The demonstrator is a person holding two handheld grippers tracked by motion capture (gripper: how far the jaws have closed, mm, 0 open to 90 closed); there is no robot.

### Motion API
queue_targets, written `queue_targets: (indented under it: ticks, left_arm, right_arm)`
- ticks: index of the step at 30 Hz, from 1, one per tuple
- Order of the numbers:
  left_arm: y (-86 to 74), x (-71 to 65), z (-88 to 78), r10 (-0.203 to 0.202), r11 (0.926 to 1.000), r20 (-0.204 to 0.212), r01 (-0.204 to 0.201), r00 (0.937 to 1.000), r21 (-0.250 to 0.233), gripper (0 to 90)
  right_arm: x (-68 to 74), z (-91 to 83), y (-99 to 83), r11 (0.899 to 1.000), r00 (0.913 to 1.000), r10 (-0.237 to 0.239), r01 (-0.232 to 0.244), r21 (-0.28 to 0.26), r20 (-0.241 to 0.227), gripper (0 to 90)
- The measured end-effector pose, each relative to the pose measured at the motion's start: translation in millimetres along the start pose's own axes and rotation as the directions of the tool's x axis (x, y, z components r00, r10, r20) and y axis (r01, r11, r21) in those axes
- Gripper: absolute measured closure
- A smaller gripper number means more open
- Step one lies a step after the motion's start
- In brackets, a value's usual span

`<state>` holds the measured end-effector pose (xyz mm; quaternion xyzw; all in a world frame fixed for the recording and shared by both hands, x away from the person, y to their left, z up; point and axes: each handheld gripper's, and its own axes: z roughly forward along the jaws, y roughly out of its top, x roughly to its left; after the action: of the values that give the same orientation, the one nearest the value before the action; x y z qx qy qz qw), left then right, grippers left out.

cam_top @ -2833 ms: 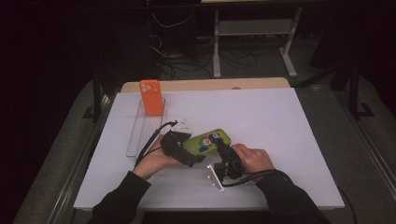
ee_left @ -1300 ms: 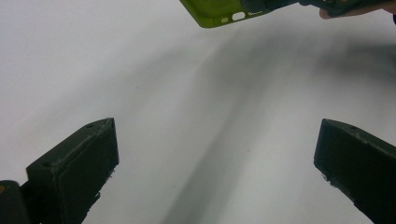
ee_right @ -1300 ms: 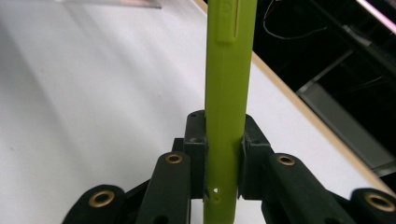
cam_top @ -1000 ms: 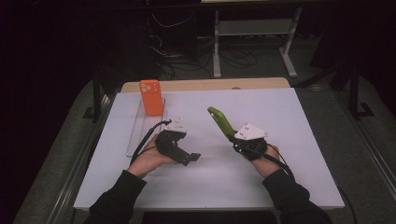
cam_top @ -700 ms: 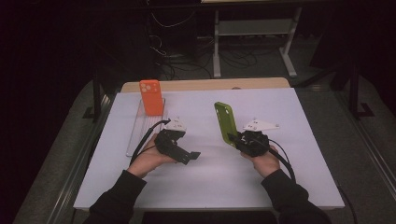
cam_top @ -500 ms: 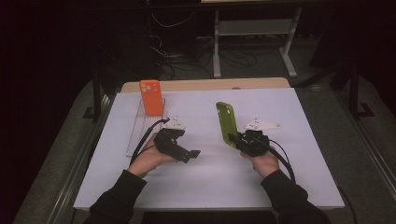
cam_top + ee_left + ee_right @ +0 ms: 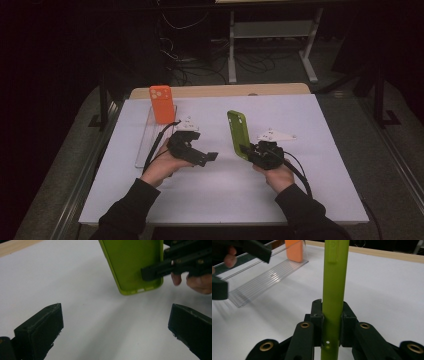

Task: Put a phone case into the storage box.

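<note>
The right gripper (image 7: 248,150) clamps the green case (image 7: 239,134) by its lower end, holding it upright above the table's middle — likely for slotting into the clear rack (image 7: 148,137) far left, beside the orange case (image 7: 162,104). The left gripper (image 7: 112,327) gapes empty. The rack's grooves are hard to make out.

phone case (image 7: 238,134): lime green, plain, same green on its edge (image 7: 334,290) and inner face (image 7: 132,262). second phone case (image 7: 162,103): orange, plain. slotted rack (image 7: 150,137): clear, with fine parallel ribbing (image 7: 262,281). right claw (image 7: 246,149): black with brass-coloured rivets (image 7: 305,325), grey plate on top. left claw (image 7: 207,158): black, matt. table (image 7: 325,125): white cover, pale wood strip at the far edge. sleeves: black.
</note>
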<state>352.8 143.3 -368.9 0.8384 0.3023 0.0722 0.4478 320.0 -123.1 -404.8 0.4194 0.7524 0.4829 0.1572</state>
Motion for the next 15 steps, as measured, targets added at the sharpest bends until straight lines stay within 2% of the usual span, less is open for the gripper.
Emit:
queue_targets:
  ticks: [9, 13, 15]
  left_arm:
    - [15.3, 2.7, 10.3, -0.025, 0.9974, 0.013, 0.026, 0.9996, -0.067, 0.0]
    - [21.3, 3.5, 15.6, -0.043, 0.9956, 0.027, 0.045, 0.9987, -0.082, 0.0]
    - [22.7, 2.7, 18.4, -0.05, 0.9949, 0.032, 0.053, 0.9982, -0.086, 0.0]
  right_arm:
    - [14.8, 8.6, -0.4, 1.0, 0.9994, -0.016, 0.016, 0.005, -0.03, 75.7]
    - [20.8, 11.1, -0.8, 0.999, 0.9983, -0.034, 0.034, 0.0, -0.047, 75.7]
    - [24.0, 11.2, -0.4, 1.0, 0.998, -0.028, 0.028, 0.0, -0.056, 75.7]
